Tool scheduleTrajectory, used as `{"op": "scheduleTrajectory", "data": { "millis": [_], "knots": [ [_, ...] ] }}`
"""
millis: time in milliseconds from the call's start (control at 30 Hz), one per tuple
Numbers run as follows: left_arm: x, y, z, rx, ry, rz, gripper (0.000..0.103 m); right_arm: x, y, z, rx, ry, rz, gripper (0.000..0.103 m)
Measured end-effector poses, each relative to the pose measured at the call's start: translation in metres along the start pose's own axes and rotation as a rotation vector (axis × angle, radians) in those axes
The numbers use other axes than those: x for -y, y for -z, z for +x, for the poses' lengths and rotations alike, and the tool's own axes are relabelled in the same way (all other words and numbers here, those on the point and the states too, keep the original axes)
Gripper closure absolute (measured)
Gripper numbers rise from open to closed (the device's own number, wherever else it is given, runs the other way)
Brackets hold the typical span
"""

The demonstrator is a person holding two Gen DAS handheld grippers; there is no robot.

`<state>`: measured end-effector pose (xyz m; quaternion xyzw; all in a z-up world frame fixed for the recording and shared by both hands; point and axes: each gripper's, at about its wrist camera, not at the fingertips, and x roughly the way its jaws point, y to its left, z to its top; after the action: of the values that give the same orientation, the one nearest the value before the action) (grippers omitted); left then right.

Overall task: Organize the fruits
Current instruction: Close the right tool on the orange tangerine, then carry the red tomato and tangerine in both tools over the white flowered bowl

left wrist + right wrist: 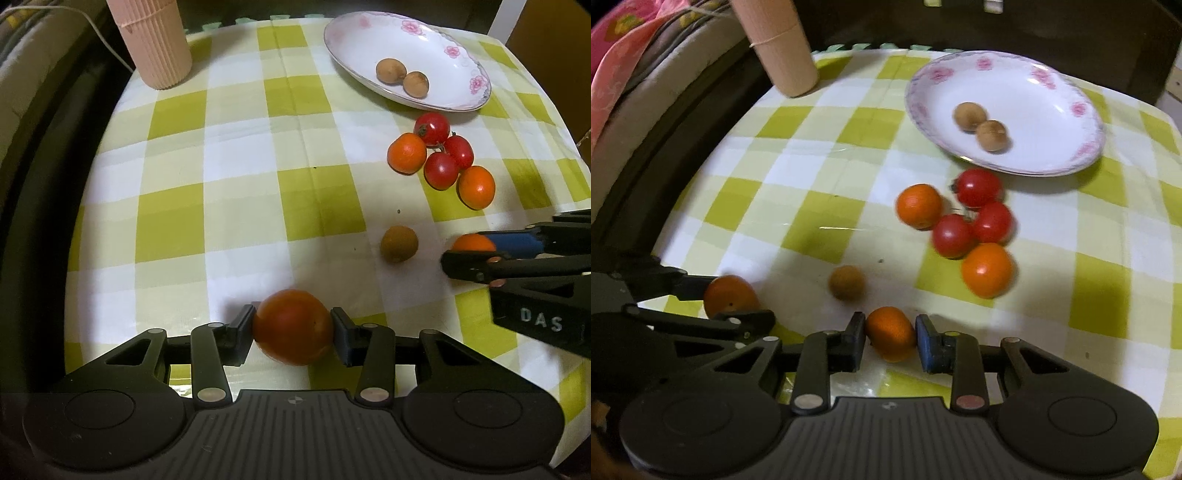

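Fruits are lying scattered on the checked worktop [258, 155] just in front of the flowered plate [1052, 96]; two brown longans [980, 123] are sitting inside the plate; a cluster of red tomatoes [979, 214] and orange ones is resting near its front rim; a lone longan [399, 243] is lying further from the plate; the left gripper [291, 328] is clamping a large reddish tomato [291, 325]; the right gripper [891, 336] is clenching a small orange fruit [891, 332].

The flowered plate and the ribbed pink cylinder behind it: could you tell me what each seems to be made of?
Plate: probably glazed ceramic; glossy white, printed pink flowers, thin metallic-looking rim line. Ribbed pink cylinder: matte, finely corrugated, with a seam line; possibly paper or plastic, the look leaves it open.
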<state>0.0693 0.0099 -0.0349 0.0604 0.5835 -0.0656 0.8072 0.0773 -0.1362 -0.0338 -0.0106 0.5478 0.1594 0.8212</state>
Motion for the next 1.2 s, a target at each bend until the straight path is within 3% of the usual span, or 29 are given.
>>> {"op": "scheduleTrajectory", "data": {
  "millis": [667,1200],
  "knots": [
    [0.005,-0.002,-0.008,0.038,0.024,-0.001,0.052,0.007,0.004,-0.017,0.040,0.025,0.035,0.075],
    [0.017,-0.025,-0.016,0.083,0.058,0.010,0.052,0.014,-0.003,-0.022,0.068,0.037,0.052,0.075]
  ]
}}
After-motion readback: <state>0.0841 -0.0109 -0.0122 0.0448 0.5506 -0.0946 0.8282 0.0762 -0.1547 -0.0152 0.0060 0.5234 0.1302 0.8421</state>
